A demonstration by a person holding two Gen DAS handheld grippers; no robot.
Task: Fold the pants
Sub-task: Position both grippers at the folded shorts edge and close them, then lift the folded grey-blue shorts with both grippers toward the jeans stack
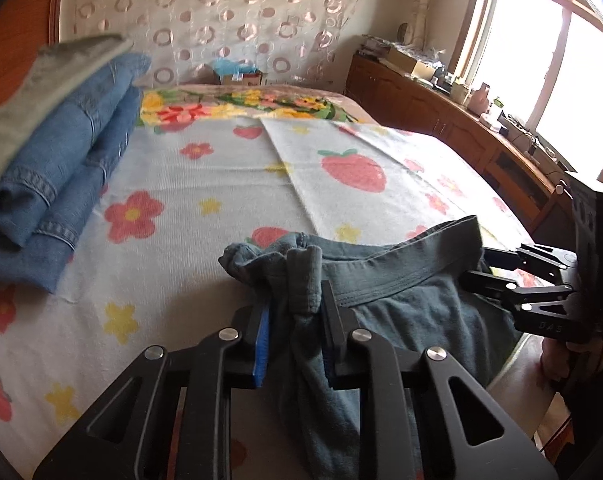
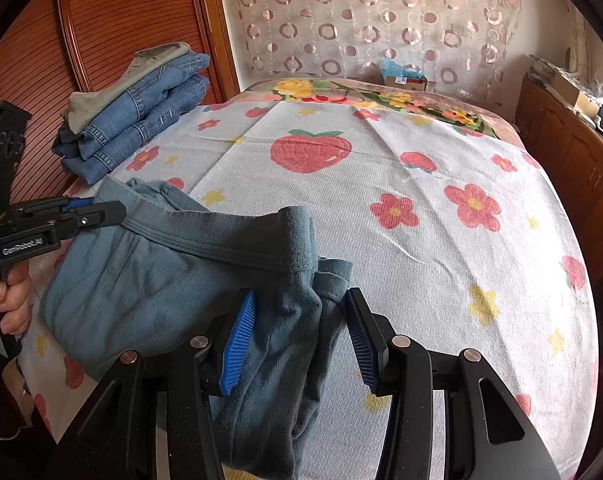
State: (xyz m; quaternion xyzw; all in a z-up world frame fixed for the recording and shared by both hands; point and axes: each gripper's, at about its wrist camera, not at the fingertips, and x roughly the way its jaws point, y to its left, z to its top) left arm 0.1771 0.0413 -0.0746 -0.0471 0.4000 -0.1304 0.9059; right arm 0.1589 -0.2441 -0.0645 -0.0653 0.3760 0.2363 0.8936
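Grey-blue pants (image 2: 149,280) hang by the waistband over the near edge of the bed; they also show in the left wrist view (image 1: 401,292). My left gripper (image 1: 295,312) is shut on one bunched end of the waistband. It also shows in the right wrist view (image 2: 97,210), at the left. My right gripper (image 2: 301,320) has its jaws apart around the other bunched end; the blue pads (image 2: 237,344) touch the cloth loosely. In the left wrist view the right gripper (image 1: 477,268) reaches in from the right at the waistband.
A stack of folded jeans (image 2: 141,116) with a grey garment on top lies at the bed's far left. The bed sheet (image 2: 381,184) has a strawberry and flower print. A wooden cabinet (image 1: 441,120) runs along the right wall under the window.
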